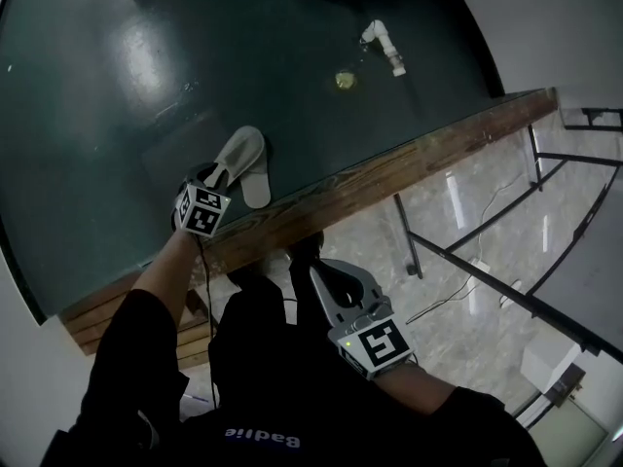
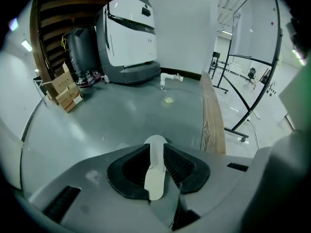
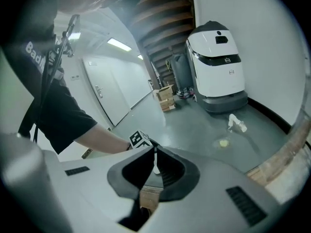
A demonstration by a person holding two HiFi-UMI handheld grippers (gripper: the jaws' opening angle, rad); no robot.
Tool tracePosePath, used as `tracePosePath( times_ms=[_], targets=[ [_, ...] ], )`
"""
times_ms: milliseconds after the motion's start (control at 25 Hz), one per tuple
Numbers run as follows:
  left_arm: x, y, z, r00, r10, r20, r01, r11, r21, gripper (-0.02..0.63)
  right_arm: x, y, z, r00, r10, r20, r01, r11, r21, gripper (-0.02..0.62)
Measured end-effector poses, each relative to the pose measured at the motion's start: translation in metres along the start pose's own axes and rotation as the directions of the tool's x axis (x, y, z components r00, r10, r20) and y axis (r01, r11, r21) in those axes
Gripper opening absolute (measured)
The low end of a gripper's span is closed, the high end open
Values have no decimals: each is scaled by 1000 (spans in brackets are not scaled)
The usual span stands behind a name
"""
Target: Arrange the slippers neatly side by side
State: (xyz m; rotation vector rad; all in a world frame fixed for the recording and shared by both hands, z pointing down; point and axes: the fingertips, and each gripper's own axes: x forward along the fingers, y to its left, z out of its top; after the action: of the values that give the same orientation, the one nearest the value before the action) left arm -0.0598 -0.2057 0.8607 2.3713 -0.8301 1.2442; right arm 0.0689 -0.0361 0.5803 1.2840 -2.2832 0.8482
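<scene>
**A:** The left gripper (image 2: 156,154) is clamped on a flat white open-toed slipper (image 1: 245,161), with the thin sole pinched edge-on between its pads. The slipper is low over the dark green platform (image 1: 195,56), just inside its wooden front edge (image 1: 389,168). I cannot tell whether it touches down. The right gripper (image 3: 155,155) has its jaws drawn together on nothing and hangs off the platform, on the person's side of that edge.

**B:** What could go wrong?

**A:** The sole looks floppy and is gripped near one end, so it may sag or twist and land skewed. Released this close to the front edge, it could tip off. I also see only one slipper.

**B:** Is there room?

**A:** Plenty toward the back and left edges. A white plastic pipe fitting (image 1: 384,47) and a yellowish spot (image 1: 346,80) lie well apart, toward the far right corner.
</scene>
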Motion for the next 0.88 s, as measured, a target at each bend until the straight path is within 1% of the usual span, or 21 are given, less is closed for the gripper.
tracePosePath(
  times_ms=[80,200,240,360,400,480,720,880],
  targets=[
    [23,3,-13,1000,-3,-27,3,1000,-15,60,3,-8,-9,1000,-10,-8,11,1000,17,-2],
    [53,9,-29,998,-6,-64,5,1000,-6,60,13,-17,-16,999,-23,39,23,1000,13,-2],
    [63,10,-33,997,-7,-75,7,1000,-1,61,16,-20,-21,999,-29,41,28,999,20,-3],
    [92,15,-44,994,-9,-107,11,1000,22,65,21,-29,-46,999,-43,2,43,998,54,-3],
    [101,17,-47,993,-8,-116,11,999,31,86,21,-31,-52,999,-45,-6,45,997,59,-2],
    [117,21,-53,991,-5,-132,10,999,39,86,21,-32,-67,998,-50,-38,52,996,72,-2],
    [157,32,-77,981,-7,-196,19,998,56,86,26,-44,-88,996,-75,-50,80,991,104,-2],
    [175,33,-94,973,-28,-230,39,998,44,86,32,-52,-100,995,-83,-59,90,989,121,-2]
  ],
)
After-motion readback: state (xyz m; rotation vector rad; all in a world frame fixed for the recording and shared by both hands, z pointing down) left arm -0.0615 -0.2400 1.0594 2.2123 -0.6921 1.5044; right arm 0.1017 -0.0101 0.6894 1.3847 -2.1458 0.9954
